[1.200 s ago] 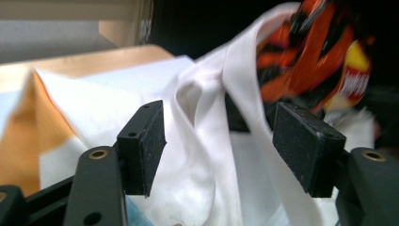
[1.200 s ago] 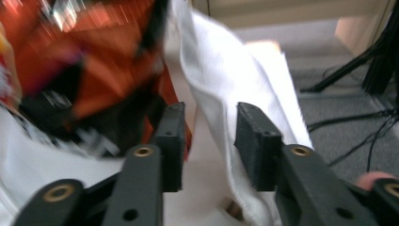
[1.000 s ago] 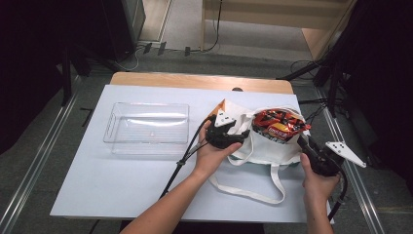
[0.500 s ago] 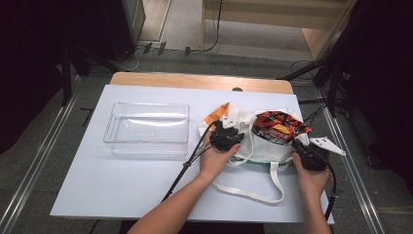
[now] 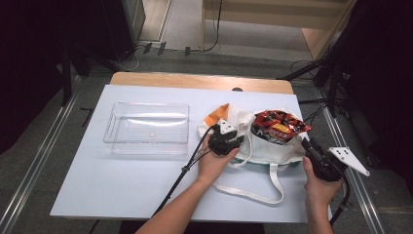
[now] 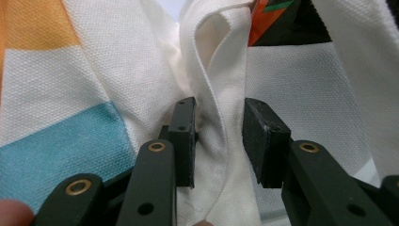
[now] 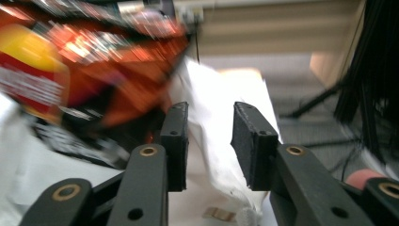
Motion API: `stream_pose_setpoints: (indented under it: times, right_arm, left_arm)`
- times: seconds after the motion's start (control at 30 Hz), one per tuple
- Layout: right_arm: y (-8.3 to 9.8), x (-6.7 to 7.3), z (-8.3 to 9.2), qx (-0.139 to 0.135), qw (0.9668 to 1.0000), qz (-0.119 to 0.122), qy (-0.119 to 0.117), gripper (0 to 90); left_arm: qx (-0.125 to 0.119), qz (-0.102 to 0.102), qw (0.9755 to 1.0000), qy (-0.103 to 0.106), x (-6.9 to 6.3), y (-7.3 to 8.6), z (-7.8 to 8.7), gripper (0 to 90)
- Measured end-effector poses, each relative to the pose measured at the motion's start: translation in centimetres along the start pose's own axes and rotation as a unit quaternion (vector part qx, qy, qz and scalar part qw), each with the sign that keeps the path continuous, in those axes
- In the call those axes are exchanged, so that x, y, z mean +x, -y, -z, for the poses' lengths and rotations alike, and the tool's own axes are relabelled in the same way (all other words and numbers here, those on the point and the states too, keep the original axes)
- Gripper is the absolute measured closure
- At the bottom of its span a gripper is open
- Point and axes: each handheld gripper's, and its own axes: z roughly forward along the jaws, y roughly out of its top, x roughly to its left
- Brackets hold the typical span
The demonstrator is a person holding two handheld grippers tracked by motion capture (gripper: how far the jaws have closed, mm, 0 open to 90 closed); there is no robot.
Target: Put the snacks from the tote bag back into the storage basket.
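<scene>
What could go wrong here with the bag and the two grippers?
1. The left gripper has a fold of the tote bag between jaws that have just opened wider, with a gap showing, so the fabric may slip out.
2. The right gripper stands open at the bag's rim; closing could pinch the snack packet instead.

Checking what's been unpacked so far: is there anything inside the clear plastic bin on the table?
No, in the high view the clear plastic bin holds nothing, while the snack packets sit in the tote bag.
</scene>
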Motion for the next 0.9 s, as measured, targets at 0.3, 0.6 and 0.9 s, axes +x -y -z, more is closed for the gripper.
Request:
stream_pose_setpoints:
  times: [0.3, 0.6, 0.9]
  right_arm:
    - [-0.7, 2.3, 1.0, -0.02, 0.9971, 0.01, -0.073, 56.8]
    - [0.0, 3.8, -2.2, 0.024, 0.9954, -0.012, -0.092, 37.8]
    - [0.1, 5.0, -2.6, 0.02, 0.9966, 0.034, -0.073, 84.6]
  left_arm:
    - [-0.004, 0.001, 1.0, 0.0, -0.1, 0.1, 0.1, 64.9]
    - [-0.006, -0.006, 1.0, -0.002, -0.2, 0.1, 0.2, 64.5]
    - [-0.009, -0.013, 0.9999, 0.0, -0.3, 0.2, 0.3, 63.9]
